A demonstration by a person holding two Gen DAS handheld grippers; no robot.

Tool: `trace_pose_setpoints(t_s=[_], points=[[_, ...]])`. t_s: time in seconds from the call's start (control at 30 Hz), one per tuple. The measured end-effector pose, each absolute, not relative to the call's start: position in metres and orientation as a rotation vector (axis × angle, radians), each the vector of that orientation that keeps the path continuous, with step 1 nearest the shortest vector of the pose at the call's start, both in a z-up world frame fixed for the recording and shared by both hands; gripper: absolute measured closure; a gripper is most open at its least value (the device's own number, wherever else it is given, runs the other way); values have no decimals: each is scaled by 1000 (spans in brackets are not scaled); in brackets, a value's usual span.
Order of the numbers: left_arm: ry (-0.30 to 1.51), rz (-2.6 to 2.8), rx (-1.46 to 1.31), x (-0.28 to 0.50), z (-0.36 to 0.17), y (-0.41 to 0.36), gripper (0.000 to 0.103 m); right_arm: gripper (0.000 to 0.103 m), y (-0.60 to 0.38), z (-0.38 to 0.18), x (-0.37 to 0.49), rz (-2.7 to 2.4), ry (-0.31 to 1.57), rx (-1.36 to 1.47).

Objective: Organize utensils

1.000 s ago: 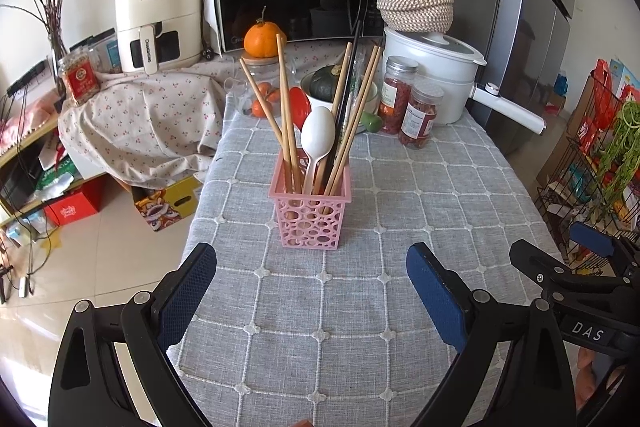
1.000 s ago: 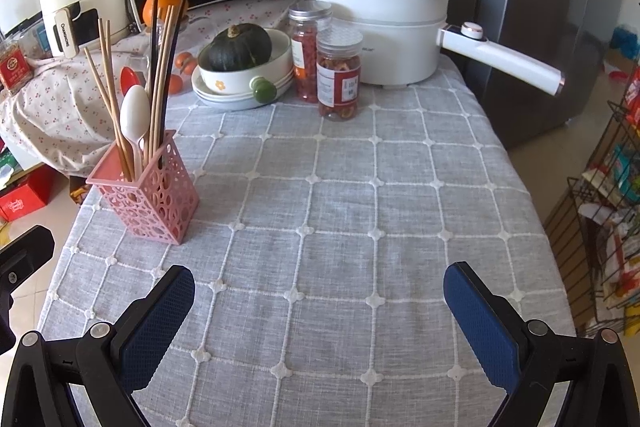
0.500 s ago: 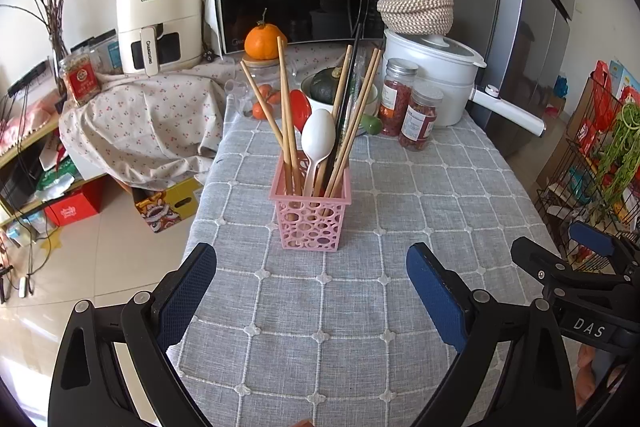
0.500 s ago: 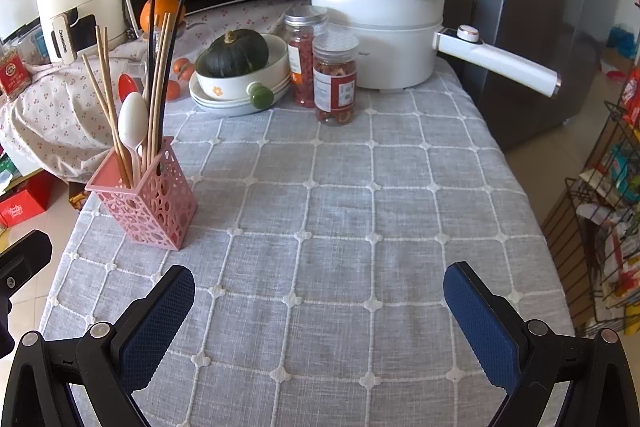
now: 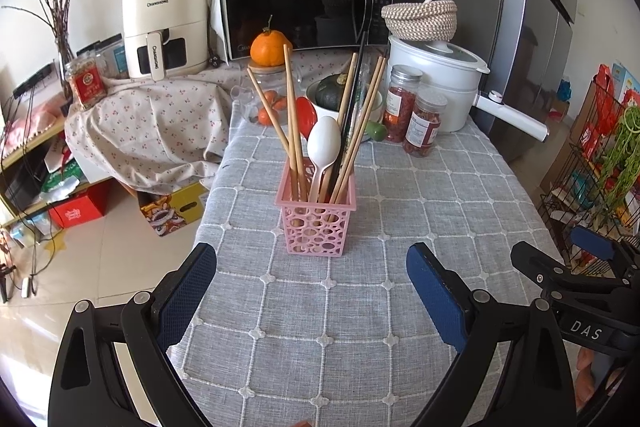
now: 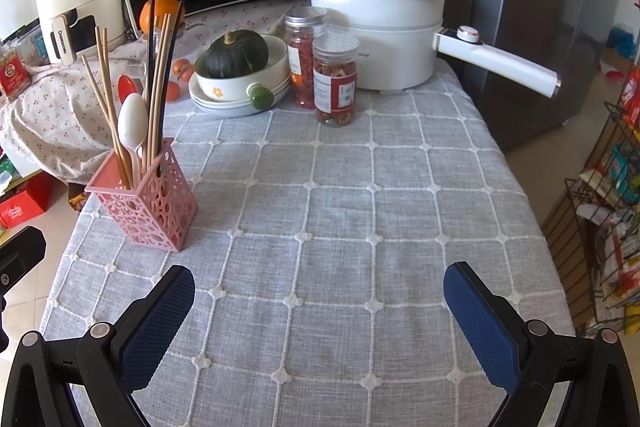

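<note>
A pink perforated utensil holder [image 5: 316, 223] stands upright on the grey checked tablecloth [image 5: 360, 307]. It holds several wooden chopsticks [image 5: 292, 131], dark chopsticks [image 5: 354, 99], a white spoon [image 5: 323, 147] and a red spoon [image 5: 306, 115]. My left gripper [image 5: 312, 291] is open and empty, just in front of the holder. In the right wrist view the holder [image 6: 148, 203] stands at the left. My right gripper [image 6: 318, 315] is open and empty over the cloth [image 6: 340, 227], to the right of the holder.
At the table's back stand two spice jars [image 6: 334, 79], a bowl with a dark squash [image 6: 240, 67], a white electric pot [image 6: 380, 27] with a long handle, a microwave [image 5: 304, 11] and an air fryer [image 5: 164, 23]. A wire rack [image 6: 612, 207] stands at the right.
Both grippers have drawn back slightly from the table's far end and stay open. The holder and utensils have not moved.
</note>
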State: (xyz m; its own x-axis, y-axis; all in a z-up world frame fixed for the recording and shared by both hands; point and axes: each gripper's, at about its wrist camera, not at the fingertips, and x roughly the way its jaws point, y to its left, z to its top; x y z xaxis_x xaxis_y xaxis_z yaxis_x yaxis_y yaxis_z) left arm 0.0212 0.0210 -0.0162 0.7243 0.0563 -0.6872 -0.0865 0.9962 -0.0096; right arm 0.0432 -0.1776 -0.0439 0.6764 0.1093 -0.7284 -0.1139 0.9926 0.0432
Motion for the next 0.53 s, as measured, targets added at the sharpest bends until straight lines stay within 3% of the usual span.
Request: trace_pose_setpoints(t_s=[0.53], points=[[757, 76, -40, 20, -17, 19, 6, 1, -178, -44, 43, 125, 820, -4]])
